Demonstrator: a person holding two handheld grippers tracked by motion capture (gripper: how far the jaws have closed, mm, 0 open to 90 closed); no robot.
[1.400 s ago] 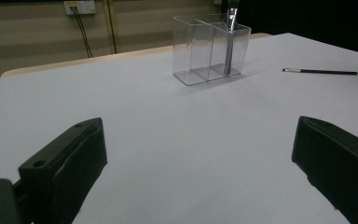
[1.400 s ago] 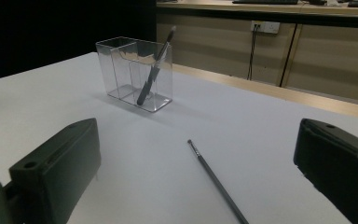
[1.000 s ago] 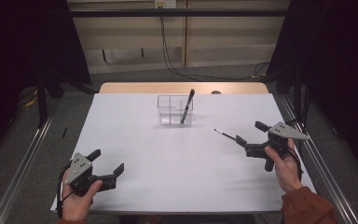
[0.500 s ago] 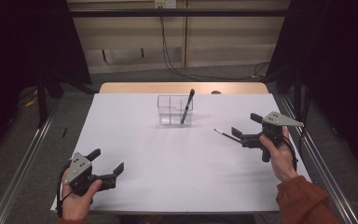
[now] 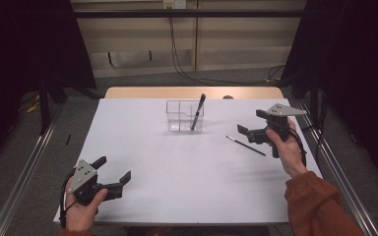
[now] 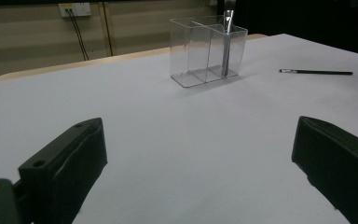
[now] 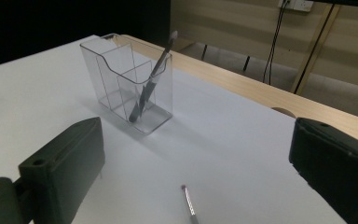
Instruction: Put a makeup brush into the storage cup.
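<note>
A clear compartment box (image 5: 179, 117) stands at the back middle of the white table (image 5: 177, 167), with a dark brush (image 5: 197, 112) leaning upright in its right cell. A thin dark brush (image 5: 246, 146) lies flat to the box's right. My right gripper (image 5: 250, 121) hovers open just above and beyond that lying brush, empty. Its own view shows the box (image 7: 116, 79), the standing brush (image 7: 151, 79) and the lying brush's tip (image 7: 189, 205) below the jaws. My left gripper (image 5: 113, 168) is open and empty at the front left, facing the box (image 6: 205, 56) and the lying brush (image 6: 317, 72).
A bare wooden strip (image 5: 192, 92) runs along the table's far edge. Metal rails (image 5: 24, 162) flank the table on both sides. Cables (image 5: 187, 69) hang down the back wall onto the floor.
My right gripper has moved forward and left, closing in over the lying brush. The left gripper has stayed where it was.
</note>
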